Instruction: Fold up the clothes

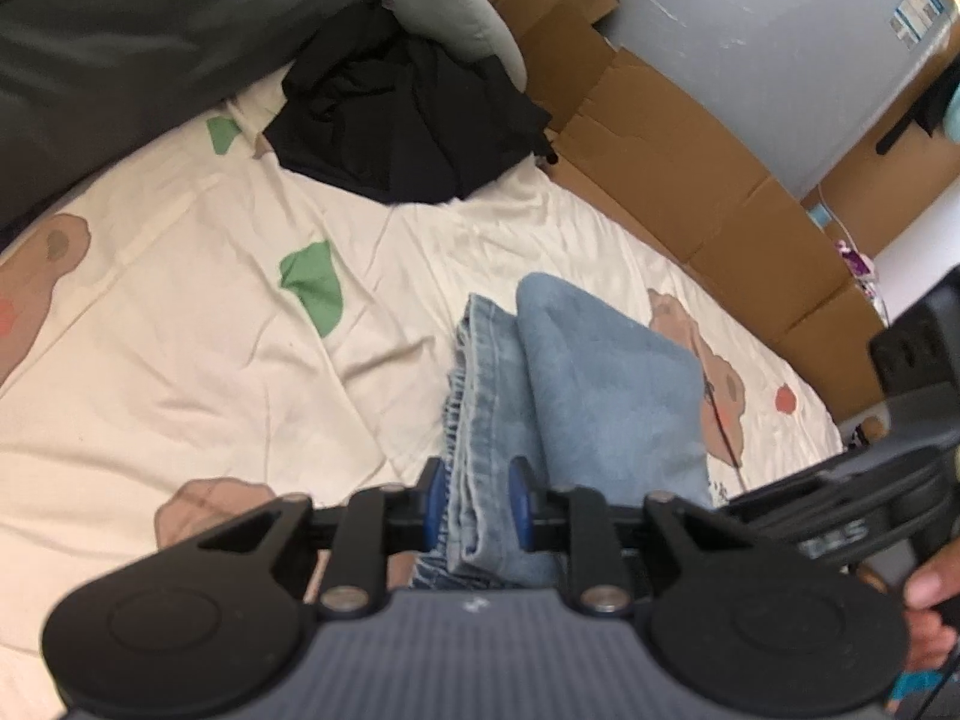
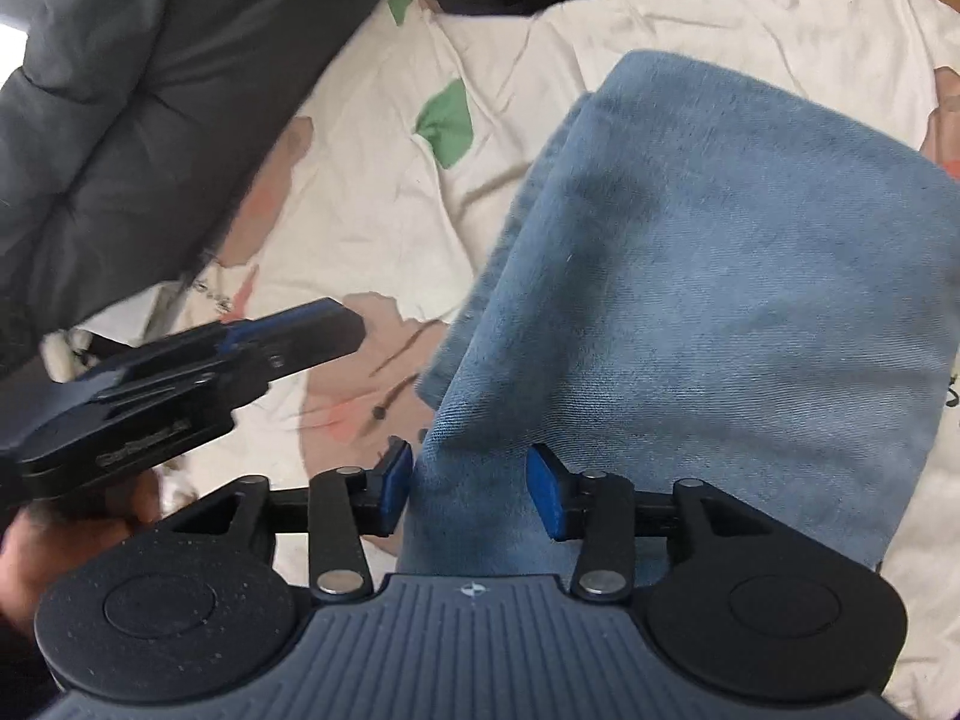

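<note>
Light blue jeans [image 1: 606, 384] lie folded on the cream patterned bedsheet [image 1: 180, 324]. In the left wrist view their frayed hem end [image 1: 480, 396] runs between my left gripper's [image 1: 477, 498] blue pads, which press it from both sides. In the right wrist view the broad folded part of the jeans [image 2: 720, 264] fills the right half. My right gripper [image 2: 471, 489] stands open astride its near edge, and the right pad is clear of the cloth. The left gripper [image 2: 354, 330] shows side-on at the left, with a hand [image 2: 36, 546] on it.
A dark grey quilt [image 1: 120, 42] lies along the bed's far left. A black garment [image 1: 408, 114] sits in a heap at the head, beside a grey pillow [image 1: 444, 6]. Flattened cardboard [image 1: 690, 174] borders the bed on the right, below a grey wrapped panel [image 1: 750, 48].
</note>
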`<state>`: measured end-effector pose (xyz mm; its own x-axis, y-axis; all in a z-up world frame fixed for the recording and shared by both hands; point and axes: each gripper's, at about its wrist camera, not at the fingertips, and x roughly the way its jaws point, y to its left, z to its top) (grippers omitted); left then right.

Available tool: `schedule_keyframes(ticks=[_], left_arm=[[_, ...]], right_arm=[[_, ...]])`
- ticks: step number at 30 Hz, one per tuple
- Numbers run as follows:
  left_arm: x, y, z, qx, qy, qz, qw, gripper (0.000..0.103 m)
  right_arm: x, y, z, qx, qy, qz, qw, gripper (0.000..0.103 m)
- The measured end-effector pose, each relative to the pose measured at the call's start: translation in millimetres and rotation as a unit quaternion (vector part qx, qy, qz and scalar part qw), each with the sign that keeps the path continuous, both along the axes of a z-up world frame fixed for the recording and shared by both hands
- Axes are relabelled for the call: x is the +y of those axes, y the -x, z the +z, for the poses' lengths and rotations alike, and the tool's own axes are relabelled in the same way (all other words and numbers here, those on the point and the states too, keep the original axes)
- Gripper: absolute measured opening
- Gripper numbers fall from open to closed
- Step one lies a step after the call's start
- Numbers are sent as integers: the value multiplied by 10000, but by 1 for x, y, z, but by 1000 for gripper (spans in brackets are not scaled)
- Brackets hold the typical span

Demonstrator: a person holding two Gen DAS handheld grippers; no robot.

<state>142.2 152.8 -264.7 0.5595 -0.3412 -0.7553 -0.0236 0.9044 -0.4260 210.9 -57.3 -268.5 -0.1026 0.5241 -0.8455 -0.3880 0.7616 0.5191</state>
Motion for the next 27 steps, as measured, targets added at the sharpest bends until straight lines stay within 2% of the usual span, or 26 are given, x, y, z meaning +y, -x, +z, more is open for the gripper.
schedule_keyframes(ticks=[5, 8, 11, 14, 16, 18, 23, 27], left_arm=[[0, 2, 7, 39, 31, 81, 10000, 29], [-10, 3, 13, 60, -125, -88, 9999, 35], [-24, 1, 14, 187, -208, -192, 9994, 38], [-37, 2, 14, 335, -152, -175, 9992, 41], [-44, 3, 16, 350, -147, -145, 9992, 48], [-49, 5, 15, 369, -193, -100, 9991, 61], [-59, 3, 3, 594, -157, -101, 9981, 61], [-61, 3, -13, 867, 59, 41, 9962, 62]], right_arm=[[-12, -17, 38, -161, 257, 145, 9994, 50], [-32, -30, 67, -474, 166, 287, 9983, 52], [-64, -35, 77, -762, 102, 256, 9967, 53], [-99, -36, 62, -746, 197, 3, 9970, 53], [-116, -36, 44, -706, 294, -67, 9971, 53], [-130, -34, 29, -705, 308, -205, 9968, 53], [-150, -26, -4, -661, 97, -717, 9952, 52], [-163, -9, -39, -561, 211, -1457, 9875, 52]])
